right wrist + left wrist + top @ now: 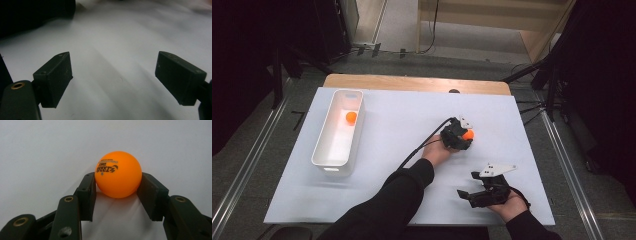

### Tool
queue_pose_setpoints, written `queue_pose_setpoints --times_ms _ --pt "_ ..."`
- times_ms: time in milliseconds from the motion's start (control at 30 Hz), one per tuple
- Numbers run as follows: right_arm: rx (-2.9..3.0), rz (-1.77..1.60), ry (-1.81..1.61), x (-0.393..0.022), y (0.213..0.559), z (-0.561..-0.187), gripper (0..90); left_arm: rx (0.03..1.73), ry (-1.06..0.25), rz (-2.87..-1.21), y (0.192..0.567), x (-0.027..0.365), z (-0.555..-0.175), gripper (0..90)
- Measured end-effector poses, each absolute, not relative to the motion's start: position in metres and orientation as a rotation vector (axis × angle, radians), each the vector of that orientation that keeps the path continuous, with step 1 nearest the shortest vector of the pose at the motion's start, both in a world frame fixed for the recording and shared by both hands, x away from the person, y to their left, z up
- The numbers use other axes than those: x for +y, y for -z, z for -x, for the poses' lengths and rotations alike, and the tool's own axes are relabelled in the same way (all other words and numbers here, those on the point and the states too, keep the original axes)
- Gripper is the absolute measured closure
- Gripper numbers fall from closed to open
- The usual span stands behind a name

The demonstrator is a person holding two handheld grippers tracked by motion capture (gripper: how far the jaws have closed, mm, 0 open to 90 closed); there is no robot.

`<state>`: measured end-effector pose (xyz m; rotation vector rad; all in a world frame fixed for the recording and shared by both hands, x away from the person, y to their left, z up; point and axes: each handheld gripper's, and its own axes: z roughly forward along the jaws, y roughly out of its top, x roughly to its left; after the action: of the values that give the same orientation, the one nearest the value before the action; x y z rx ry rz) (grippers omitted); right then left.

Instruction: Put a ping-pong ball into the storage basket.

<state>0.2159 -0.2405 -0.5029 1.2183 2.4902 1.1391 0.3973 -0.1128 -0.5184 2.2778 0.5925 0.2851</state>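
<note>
Left gripper: jaws pinching the orange ping-pong ball, centre of frame.
Right gripper: jaws standing spread, nothing between.
White bin: upper left, probably holding a second orange ball.

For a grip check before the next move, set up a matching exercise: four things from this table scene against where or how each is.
Things
1. left gripper
2. right gripper
3. long white plastic bin
4. small orange ball lying apart from the grippers

States
A. inside the bin
B. jaws wide apart over bare white tabletop
C. shut on an orange ball with black print
D. at the table's left side

Pairs: 1-C, 2-B, 3-D, 4-A
</note>
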Motion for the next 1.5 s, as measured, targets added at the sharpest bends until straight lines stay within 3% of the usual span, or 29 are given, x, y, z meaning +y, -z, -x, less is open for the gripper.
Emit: queue_pose_setpoints --times_ms 1500 --pt "2.488 -1.220 -1.139 -0.240 0.503 -0.216 12.8 0.633 -0.140 -2.263 0.489 -0.087 -0.394 51.4"
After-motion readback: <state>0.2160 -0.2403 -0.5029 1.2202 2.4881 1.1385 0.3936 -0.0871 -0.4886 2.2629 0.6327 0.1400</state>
